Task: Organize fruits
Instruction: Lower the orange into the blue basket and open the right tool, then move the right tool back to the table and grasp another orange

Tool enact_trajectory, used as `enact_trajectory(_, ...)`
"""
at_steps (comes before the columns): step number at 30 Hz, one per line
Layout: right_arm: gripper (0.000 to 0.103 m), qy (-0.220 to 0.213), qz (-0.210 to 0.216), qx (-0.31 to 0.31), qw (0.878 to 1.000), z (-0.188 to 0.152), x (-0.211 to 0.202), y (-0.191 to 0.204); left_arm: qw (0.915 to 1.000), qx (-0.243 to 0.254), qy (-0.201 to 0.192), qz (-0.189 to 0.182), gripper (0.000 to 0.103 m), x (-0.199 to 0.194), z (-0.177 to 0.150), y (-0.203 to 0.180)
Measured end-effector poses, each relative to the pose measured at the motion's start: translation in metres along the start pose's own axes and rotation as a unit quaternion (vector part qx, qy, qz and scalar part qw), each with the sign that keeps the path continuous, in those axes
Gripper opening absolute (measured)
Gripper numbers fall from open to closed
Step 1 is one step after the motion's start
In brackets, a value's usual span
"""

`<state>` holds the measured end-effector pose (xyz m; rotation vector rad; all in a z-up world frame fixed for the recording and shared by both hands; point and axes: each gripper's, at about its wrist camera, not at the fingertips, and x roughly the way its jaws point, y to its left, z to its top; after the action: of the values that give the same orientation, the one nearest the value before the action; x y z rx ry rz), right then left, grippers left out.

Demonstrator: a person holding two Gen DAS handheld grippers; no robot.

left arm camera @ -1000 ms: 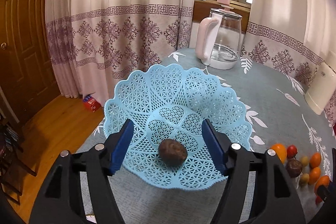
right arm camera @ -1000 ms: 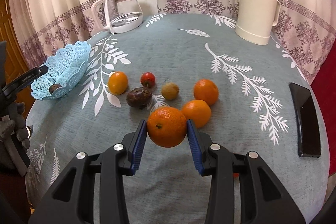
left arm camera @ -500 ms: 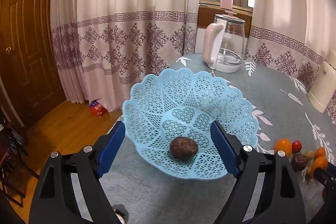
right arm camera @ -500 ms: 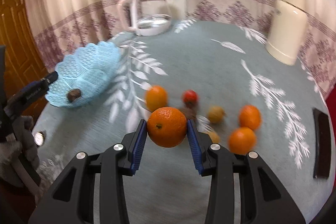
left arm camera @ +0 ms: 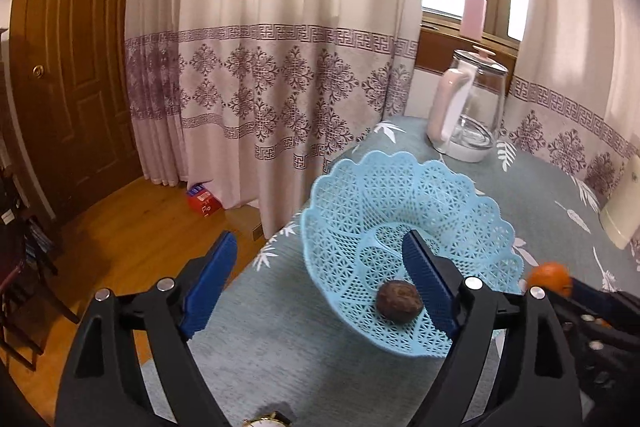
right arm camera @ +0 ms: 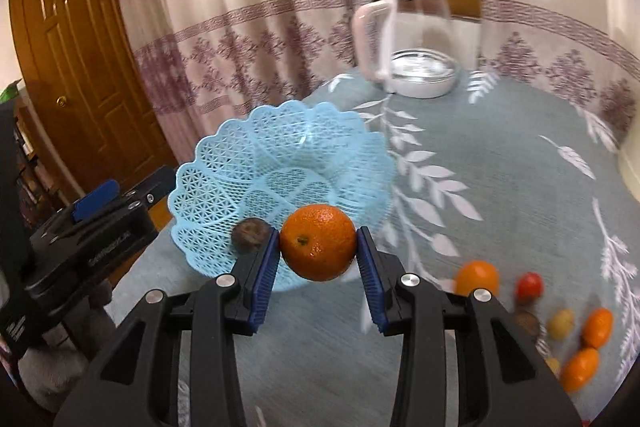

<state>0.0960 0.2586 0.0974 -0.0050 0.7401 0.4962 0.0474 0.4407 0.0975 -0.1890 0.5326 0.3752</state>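
Jaws of our right gripper are closed on a round orange fruit with dimpled peel, which we hold in the air just at the near rim of the light blue plastic lattice basket. Jaws of our left gripper stand wide open and hold nothing, at the near left side of this basket.

Inside the basket lies only one dark brown wrinkled round fruit, so we judge that the task is at an early stage. The orange fruit is not yet over the middle of the basket and is not released.

On the grey-blue cloth surface with white leaf print, to the right and well apart from the basket, more fruits wait: several small orange fruits, one small red fruit, one dark brown one and one small yellowish one. This view is blurred there, so we cannot count them exactly.
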Motion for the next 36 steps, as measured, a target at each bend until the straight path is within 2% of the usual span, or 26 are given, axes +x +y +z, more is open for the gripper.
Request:
enact_trajectory(4,0.04,0.02,0.01,-0.007,1.0,0.003,0.021,0.011,1.0,-0.008,0.005,0.0,0.087,0.003,0.0,0.006)
enact_trajectory(6,0.045,0.024,0.011,-0.005,1.0,0.001,0.026,0.012,0.9999,-0.009,0.007,0.001,0.087,0.004,0.0,0.007)
enact_trajectory(8,0.054,0.021,0.009,-0.002,1.0,-0.001,0.025,0.009,0.9999,-0.01,0.008,0.001,0.087,0.005,0.0,0.008)
enact_trajectory(16,0.059,0.011,0.004,0.027,1.0,-0.008,0.016,-0.006,0.9999,-0.012,0.01,0.0,0.087,0.006,-0.001,0.007)
enact_trajectory(20,0.066,0.006,0.0,0.044,0.999,-0.016,0.008,-0.013,0.9999,-0.009,0.009,-0.003,0.087,0.004,-0.001,0.004)
enact_trajectory(29,0.069,0.012,-0.02,0.079,0.997,-0.035,-0.001,-0.035,0.9998,0.004,0.008,-0.019,0.087,-0.001,-0.003,-0.007)
enact_trajectory(31,0.072,0.017,-0.025,0.09,0.995,-0.04,-0.002,-0.042,0.9997,0.007,0.007,-0.023,0.092,-0.003,-0.004,-0.01)
enact_trajectory(36,0.073,0.017,-0.034,0.11,0.993,-0.047,-0.009,-0.056,0.9995,0.013,0.005,-0.029,0.093,-0.006,-0.004,-0.015)
